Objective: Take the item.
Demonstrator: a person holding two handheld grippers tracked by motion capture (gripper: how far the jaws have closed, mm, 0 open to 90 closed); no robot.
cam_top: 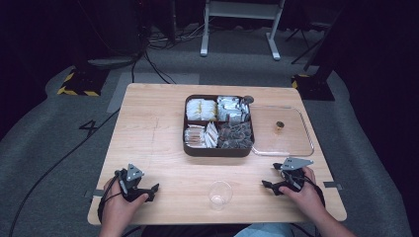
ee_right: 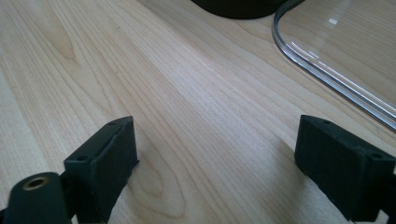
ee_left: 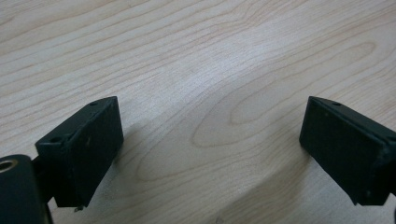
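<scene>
Clear cup stands between left gripper and right gripper, both spread.

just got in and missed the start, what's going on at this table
A person sits at a wooden table with a tool in each hand. The left tool and the right tool both rest near the front edge, jaws open and empty. Between them stands a clear plastic cup. Farther back is a dark compartment box of packets, with its clear lid lying beside it.
</scene>
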